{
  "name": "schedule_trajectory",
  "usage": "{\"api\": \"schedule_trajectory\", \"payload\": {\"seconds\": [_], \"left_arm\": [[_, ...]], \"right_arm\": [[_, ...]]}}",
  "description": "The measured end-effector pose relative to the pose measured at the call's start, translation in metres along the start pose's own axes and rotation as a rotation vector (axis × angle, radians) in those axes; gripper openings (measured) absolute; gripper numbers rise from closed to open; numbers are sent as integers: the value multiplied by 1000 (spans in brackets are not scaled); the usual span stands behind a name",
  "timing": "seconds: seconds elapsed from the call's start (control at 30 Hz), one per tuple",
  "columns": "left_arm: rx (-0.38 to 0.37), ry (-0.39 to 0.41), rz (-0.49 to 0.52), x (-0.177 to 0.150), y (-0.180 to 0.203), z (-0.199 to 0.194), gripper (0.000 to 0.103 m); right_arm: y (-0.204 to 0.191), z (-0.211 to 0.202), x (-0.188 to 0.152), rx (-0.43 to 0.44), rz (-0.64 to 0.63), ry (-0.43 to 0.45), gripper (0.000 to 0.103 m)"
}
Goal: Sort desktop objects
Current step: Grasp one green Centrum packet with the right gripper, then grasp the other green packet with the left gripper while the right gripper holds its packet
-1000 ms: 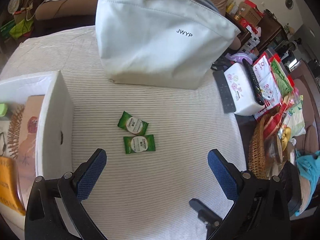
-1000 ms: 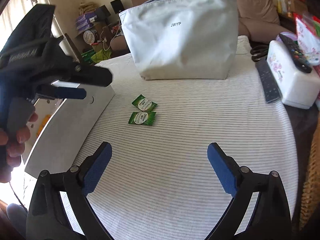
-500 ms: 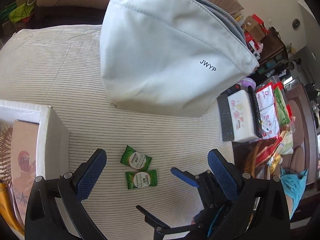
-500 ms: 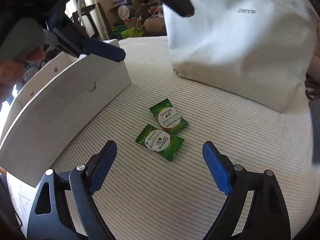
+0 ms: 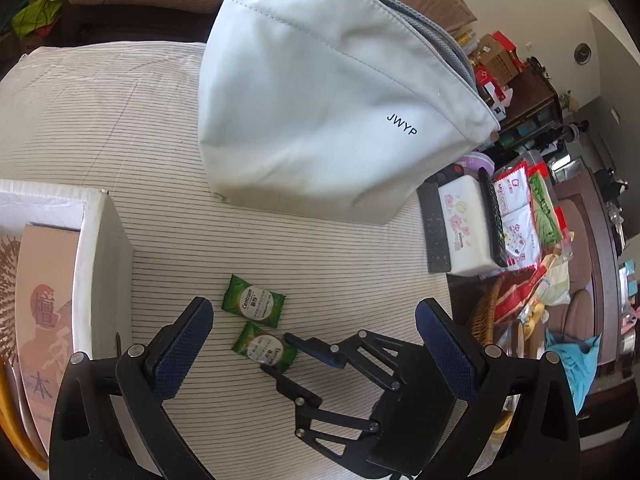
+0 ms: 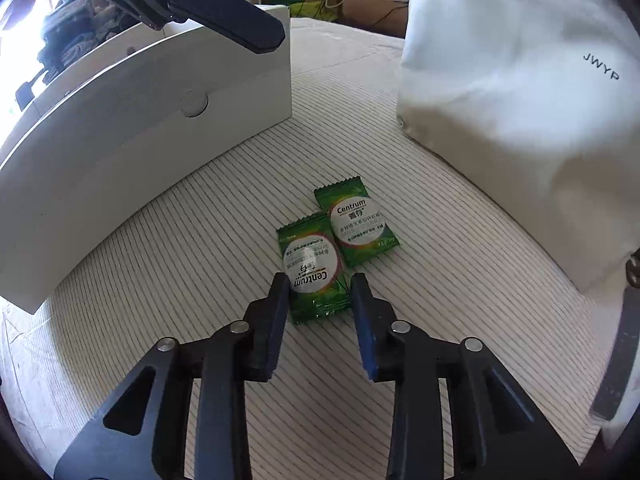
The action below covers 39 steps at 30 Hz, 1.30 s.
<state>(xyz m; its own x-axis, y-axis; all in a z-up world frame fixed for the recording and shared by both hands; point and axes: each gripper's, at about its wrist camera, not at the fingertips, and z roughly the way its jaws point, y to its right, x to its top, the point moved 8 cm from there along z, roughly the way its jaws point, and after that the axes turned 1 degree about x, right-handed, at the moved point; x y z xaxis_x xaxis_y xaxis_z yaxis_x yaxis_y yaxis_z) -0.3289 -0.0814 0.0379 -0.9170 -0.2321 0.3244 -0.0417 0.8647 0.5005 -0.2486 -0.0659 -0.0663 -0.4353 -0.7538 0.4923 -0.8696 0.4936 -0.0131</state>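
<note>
Two green Centrum sachets lie side by side on the striped tablecloth. The near sachet (image 6: 312,272) (image 5: 264,347) sits between the fingertips of my right gripper (image 6: 320,282), whose jaws have narrowed around its lower end, about touching its edges. The far sachet (image 6: 358,220) (image 5: 253,301) lies just beyond. My left gripper (image 5: 312,320) is open and empty, held above the sachets; the right gripper (image 5: 282,354) shows below it in the left wrist view.
A white open box (image 6: 152,120) (image 5: 100,264) with items inside stands left of the sachets. A pale JWYP bag (image 5: 332,92) (image 6: 520,100) stands behind. Remotes and a tissue box (image 5: 464,228) lie at the right edge, with a wicker basket (image 5: 486,312) beyond.
My right gripper moved forward and down to the near sachet and its jaws closed in from wide open. My left gripper rose and shifted slightly, staying open.
</note>
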Motion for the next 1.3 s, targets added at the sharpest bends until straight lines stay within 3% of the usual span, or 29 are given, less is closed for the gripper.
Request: {"api": "schedule_trajectory", "payload": {"seconds": [0.13,0.3,0.43,0.6,0.77,0.87,1.0,1.07,1.1,1.2,1.27,1.3], "left_arm": [[14,-19,2,-11,0,8,103],[111,-35,48,-23,0,31,103],[158,-43,-10,-27,-10,62,103],[201,-10,-170,-24,-37,85,98],[305,16,-169,-13,-35,92,93],[407,12,-119,-12,-32,94,71],[476,3,-28,-16,-27,96,62],[477,7,-18,-18,-27,94,56],[477,7,-13,-20,-27,93,40],[426,-20,10,-30,-21,90,34],[416,-31,45,-38,-15,86,23],[410,-34,56,-43,-13,83,9]], "right_arm": [[-2,-20,-29,-39,67,-1,27],[6,-67,-82,-70,295,31,27],[4,-103,-118,-72,431,65,27],[-3,-124,-126,-39,447,112,27],[5,-131,-125,-22,465,138,27],[8,-131,-125,-17,480,150,27],[15,-130,-123,-43,471,145,27],[15,-132,-121,-34,479,157,27],[14,-133,-121,-34,477,159,27],[12,-135,-122,-32,481,160,27],[13,-136,-122,-29,490,165,27],[14,-137,-122,-27,494,167,27]]}}
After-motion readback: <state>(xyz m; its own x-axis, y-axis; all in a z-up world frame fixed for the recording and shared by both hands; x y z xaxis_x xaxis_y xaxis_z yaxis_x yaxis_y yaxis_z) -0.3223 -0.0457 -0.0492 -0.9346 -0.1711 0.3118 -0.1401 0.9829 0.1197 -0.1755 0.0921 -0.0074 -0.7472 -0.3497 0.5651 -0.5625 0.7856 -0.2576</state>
